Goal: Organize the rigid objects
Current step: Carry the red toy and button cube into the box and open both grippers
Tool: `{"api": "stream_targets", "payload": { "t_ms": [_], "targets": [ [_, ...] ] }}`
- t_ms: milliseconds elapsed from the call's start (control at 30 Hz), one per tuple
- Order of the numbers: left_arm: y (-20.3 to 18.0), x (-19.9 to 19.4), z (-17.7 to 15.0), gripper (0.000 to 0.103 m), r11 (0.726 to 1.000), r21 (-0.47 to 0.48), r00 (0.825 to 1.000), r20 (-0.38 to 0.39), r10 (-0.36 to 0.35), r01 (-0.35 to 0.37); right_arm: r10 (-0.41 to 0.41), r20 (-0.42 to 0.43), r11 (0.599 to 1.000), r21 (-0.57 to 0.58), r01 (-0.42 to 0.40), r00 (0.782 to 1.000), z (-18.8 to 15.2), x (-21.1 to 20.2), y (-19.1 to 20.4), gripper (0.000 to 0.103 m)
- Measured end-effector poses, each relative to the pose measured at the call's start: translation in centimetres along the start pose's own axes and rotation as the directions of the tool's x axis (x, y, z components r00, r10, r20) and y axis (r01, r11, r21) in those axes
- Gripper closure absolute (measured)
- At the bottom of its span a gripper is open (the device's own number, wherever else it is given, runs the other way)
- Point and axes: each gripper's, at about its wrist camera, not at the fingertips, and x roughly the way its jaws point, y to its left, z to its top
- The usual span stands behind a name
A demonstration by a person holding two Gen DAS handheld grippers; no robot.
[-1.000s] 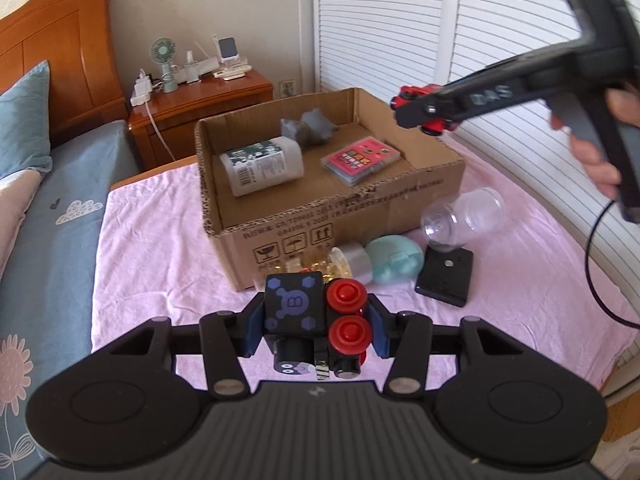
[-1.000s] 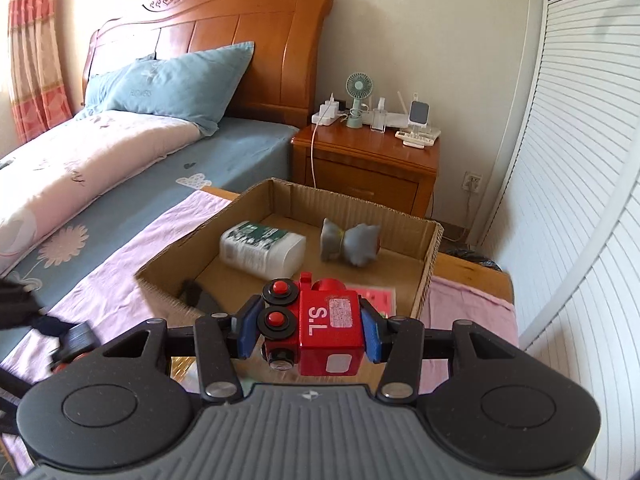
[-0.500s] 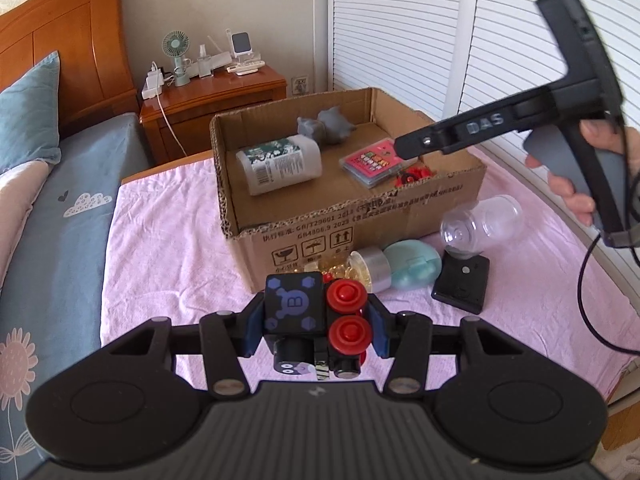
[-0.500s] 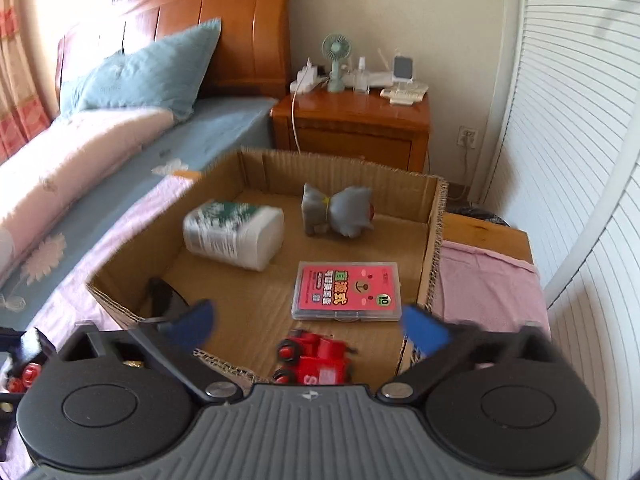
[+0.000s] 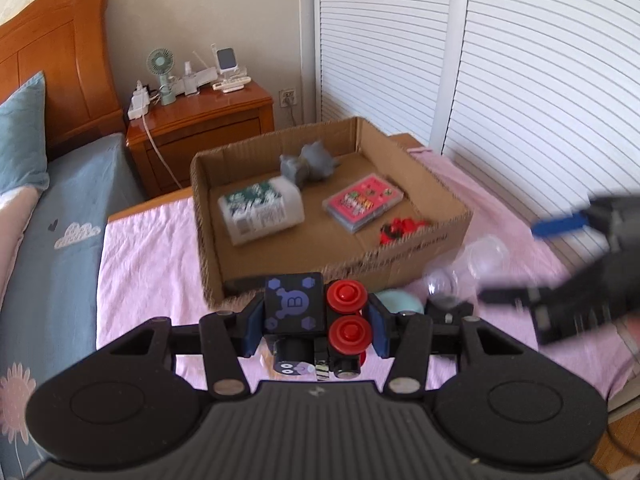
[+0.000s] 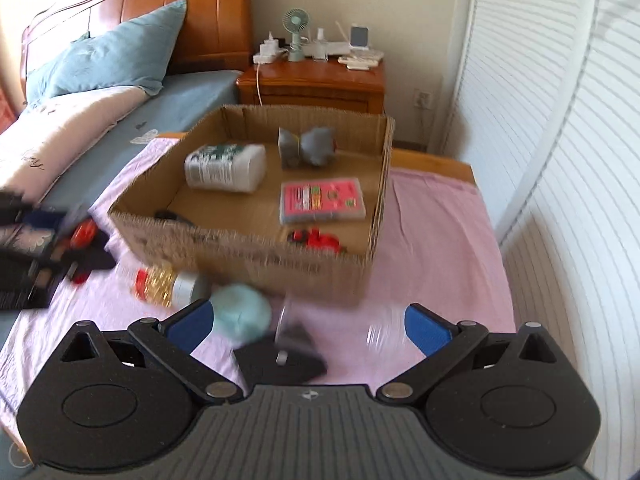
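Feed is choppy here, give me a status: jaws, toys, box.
Left gripper shut on black toy train, short of cardboard box. Right gripper open, empty. Red toy train in box. Clear bulb and teal object outside it.

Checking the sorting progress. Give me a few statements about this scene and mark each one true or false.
1. The left gripper is shut on a black toy train. True.
2. The right gripper holds the red toy train. False: its jaws are open and empty; that train lies in the cardboard box.
3. The white bottle stands upright. False: it lies on its side.
4. The pink card case lies flat in the box. True.
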Motion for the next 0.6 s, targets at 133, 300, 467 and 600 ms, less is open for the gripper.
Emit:
{"api": "stream_targets", "payload": {
  "t_ms": [133, 300, 467, 600],
  "targets": [
    [-0.4, 1.8, 2.3, 0.053, 1.0, 0.003, 1.0, -0.004, 0.008, -0.008, 0.0, 0.015, 0.999, 0.032, 0.0, 1.0, -1.4, -0.8, 0.0, 0.0],
    [-0.8, 5.0, 4.5, 0.053, 1.0, -0.008, 1.0, -0.023, 0.021, -0.021, 0.018, 0.041, 0.996, 0.087, -0.022, 0.999, -2.1, -1.2, -0.8, 0.0],
    [-0.9, 8.0, 5.7, 0.053, 0.999, -0.022, 0.999, -0.042, 0.024, -0.025, -0.013, 0.038, 0.996, 0.091, 0.01, 0.999, -2.1, -1.0, -1.5, 0.0],
    [-0.7, 9.6, 6.0, 0.052, 0.999, -0.041, 0.998, -0.064, 0.028, -0.031, -0.012, 0.042, 0.994, 0.108, 0.007, 0.999, -2.1, -0.9, -2.1, 0.0]
  ]
}}
